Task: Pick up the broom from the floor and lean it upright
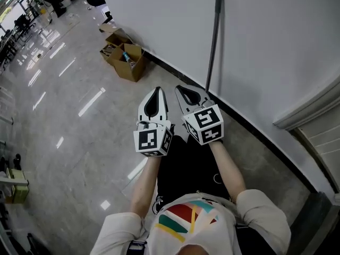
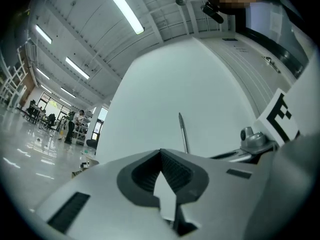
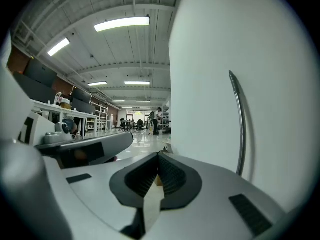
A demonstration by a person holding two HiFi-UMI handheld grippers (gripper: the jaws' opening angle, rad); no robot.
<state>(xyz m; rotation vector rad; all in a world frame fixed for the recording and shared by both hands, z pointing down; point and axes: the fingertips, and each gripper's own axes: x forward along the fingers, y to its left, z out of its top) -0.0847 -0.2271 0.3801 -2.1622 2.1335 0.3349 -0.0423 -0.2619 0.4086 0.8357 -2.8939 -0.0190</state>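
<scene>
Head view only: glossy grey floor (image 1: 69, 105), black baseboard (image 1: 255, 137), and open brown cardboard boxes (image 1: 126, 57) against the wall (image 1: 265, 36). We count at least two boxes.

Gripper views only: ribbed ceiling with long strip lights (image 2: 126, 10), and people far down the hall.

Broom (image 1: 213, 41): one, leaning upright against the white wall. The handle is slim, round and grey, with a darker top end. All three views catch the handle. In the head view its lower end runs behind the right gripper, and we see the broom head in no view.

Grippers: two, held side by side.
- Left gripper (image 1: 156, 92): jaws together, ribbed black pads meeting at the tips, nothing between them.
- Right gripper (image 1: 180, 90): jaws together too, and empty. It sits just beside the handle, jaws not on it.

Each gripper has a smooth white shell and one cube with black-and-white square markers. The left gripper view shows the right gripper's cube at its right edge. The right gripper view shows the left gripper's body at its left.
</scene>
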